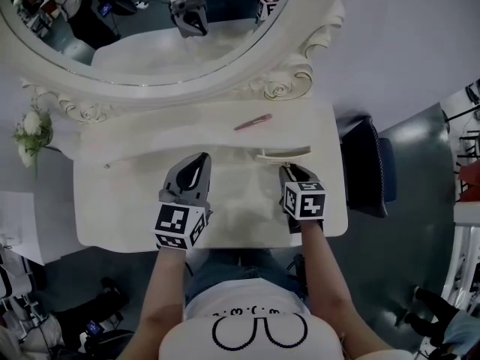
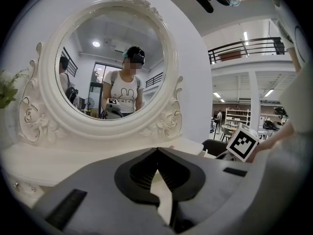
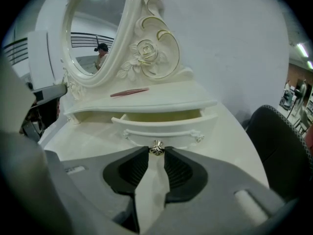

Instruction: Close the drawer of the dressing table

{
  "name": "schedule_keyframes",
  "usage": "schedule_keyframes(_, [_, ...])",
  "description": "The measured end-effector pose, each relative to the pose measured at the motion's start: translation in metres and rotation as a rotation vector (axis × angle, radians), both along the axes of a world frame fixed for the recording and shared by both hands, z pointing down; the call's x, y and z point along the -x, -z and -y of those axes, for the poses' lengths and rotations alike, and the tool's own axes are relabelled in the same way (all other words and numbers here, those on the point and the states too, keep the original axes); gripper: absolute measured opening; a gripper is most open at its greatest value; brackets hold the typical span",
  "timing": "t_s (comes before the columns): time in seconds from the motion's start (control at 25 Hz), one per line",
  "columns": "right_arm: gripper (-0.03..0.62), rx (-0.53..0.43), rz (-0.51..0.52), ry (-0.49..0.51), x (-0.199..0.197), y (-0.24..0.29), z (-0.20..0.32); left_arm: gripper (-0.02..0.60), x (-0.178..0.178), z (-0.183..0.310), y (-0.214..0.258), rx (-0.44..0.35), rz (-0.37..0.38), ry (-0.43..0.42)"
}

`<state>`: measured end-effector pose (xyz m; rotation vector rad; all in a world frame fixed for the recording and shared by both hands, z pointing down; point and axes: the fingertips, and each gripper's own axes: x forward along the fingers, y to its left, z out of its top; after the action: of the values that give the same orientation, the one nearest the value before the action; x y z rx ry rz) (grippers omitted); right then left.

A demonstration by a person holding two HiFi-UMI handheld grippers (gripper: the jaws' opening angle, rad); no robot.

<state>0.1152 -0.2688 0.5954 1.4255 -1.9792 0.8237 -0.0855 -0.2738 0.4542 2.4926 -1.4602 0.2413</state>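
The right gripper (image 1: 288, 169) pinches the knob (image 3: 156, 148) at its tips — a hold for pushing the open drawer (image 3: 164, 126) just ahead home. The left gripper (image 2: 157, 150) (jaws together, empty) hangs alongside.

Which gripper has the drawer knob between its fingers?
The right gripper: its fingers pinch the knob of the open drawer. The left gripper is shut and empty, away from it.

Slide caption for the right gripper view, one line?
Right hand-held gripper clamps the small silver knob of the open white drawer on the cream dressing table.
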Motion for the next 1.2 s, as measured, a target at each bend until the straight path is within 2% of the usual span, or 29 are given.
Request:
schedule_keyframes(0.48, [0.103,0.001,-0.004,0.009,0.002,-0.002,0.024,-0.003,0.002,0.014,0.003,-0.009,0.01,0.016])
schedule_keyframes(1.2, [0.101,-0.021,-0.018,0.0,0.006,-0.003,0.045,-0.003,0.018,0.009,0.012,-0.026,0.026,0.071])
